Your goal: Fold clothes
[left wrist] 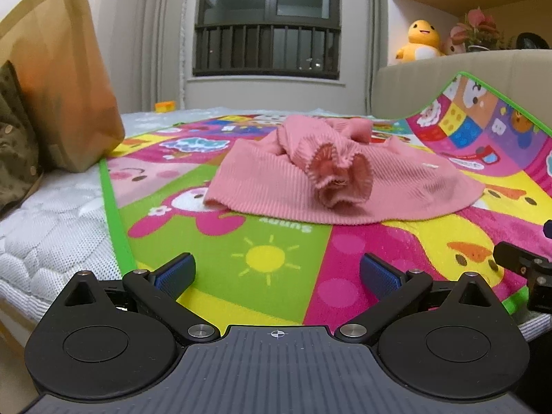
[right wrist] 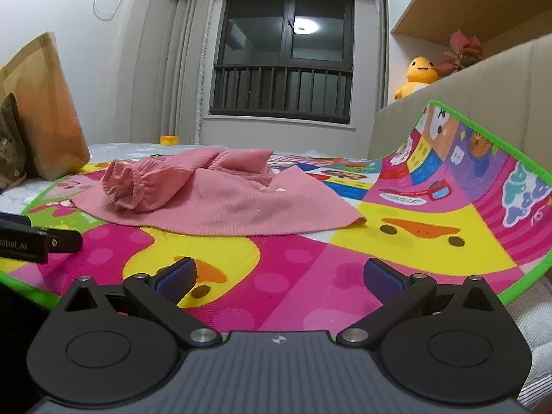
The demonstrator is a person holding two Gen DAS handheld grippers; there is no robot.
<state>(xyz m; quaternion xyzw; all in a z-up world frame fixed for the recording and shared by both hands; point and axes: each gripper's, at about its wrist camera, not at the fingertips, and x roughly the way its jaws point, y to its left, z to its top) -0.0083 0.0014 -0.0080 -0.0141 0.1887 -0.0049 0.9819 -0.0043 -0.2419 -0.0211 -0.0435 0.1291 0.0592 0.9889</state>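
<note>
A pink ribbed sweater [left wrist: 276,186] lies on a colourful cartoon play mat [left wrist: 269,258], its body spread flat with a ruffled sleeve cuff [left wrist: 341,179] bunched on top. In the right wrist view the sweater [right wrist: 241,203] sits ahead and to the left, its cuff [right wrist: 127,186] at the left end. My left gripper [left wrist: 277,272] hovers open over the mat's near edge, short of the sweater's hem, holding nothing. My right gripper [right wrist: 279,276] is likewise open and empty, over the mat's pink and yellow squares. Each gripper shows at the edge of the other's view.
The mat lies on a white quilted mattress [left wrist: 51,238]; its right side curls up against a beige padded headboard [right wrist: 483,96]. A brown paper bag [left wrist: 62,79] and a dark cushion [left wrist: 13,138] stand at the left. A yellow plush toy [left wrist: 419,39] sits on the ledge behind.
</note>
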